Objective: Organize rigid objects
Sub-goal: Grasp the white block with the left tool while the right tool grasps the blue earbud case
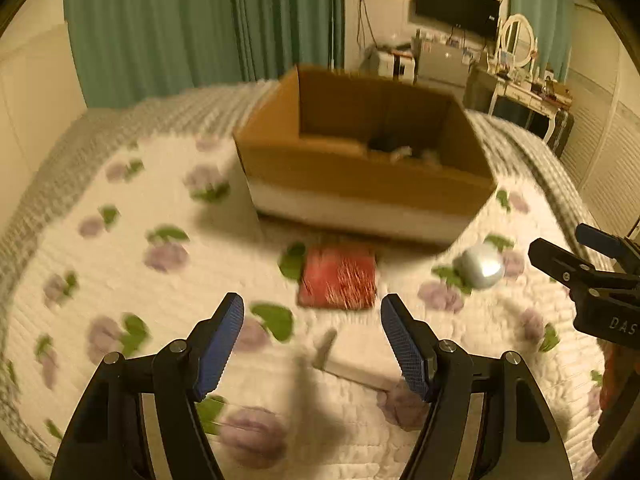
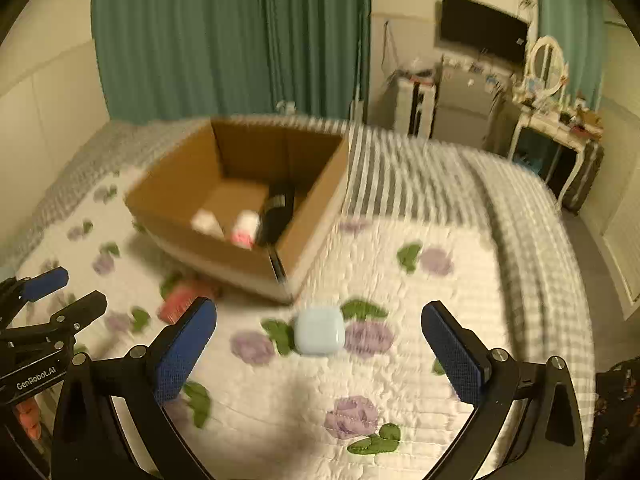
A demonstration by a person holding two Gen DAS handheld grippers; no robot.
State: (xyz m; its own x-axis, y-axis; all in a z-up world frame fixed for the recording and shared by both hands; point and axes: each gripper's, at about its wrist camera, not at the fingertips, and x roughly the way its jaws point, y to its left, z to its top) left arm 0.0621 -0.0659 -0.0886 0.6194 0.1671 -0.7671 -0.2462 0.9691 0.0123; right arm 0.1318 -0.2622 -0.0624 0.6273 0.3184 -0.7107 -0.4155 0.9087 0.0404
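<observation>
An open cardboard box (image 1: 360,184) stands on the floral bedspread; it also shows in the right wrist view (image 2: 224,248) with a dark bottle (image 2: 278,210) and two small white items inside. A red flat packet (image 1: 339,278) lies in front of the box, just beyond my open, empty left gripper (image 1: 312,312); it also shows in the right wrist view (image 2: 180,304). A pale rounded case (image 2: 319,330) lies ahead of my open, empty right gripper (image 2: 319,320); it also shows in the left wrist view (image 1: 482,266). A pale flat stick (image 1: 352,372) lies between the left fingers.
The bed's grey striped edge (image 2: 500,208) drops off to the right. Green curtains (image 1: 200,20), a TV (image 1: 456,4) and a cluttered vanity (image 2: 552,120) stand beyond the bed. The right gripper shows in the left wrist view (image 1: 592,272).
</observation>
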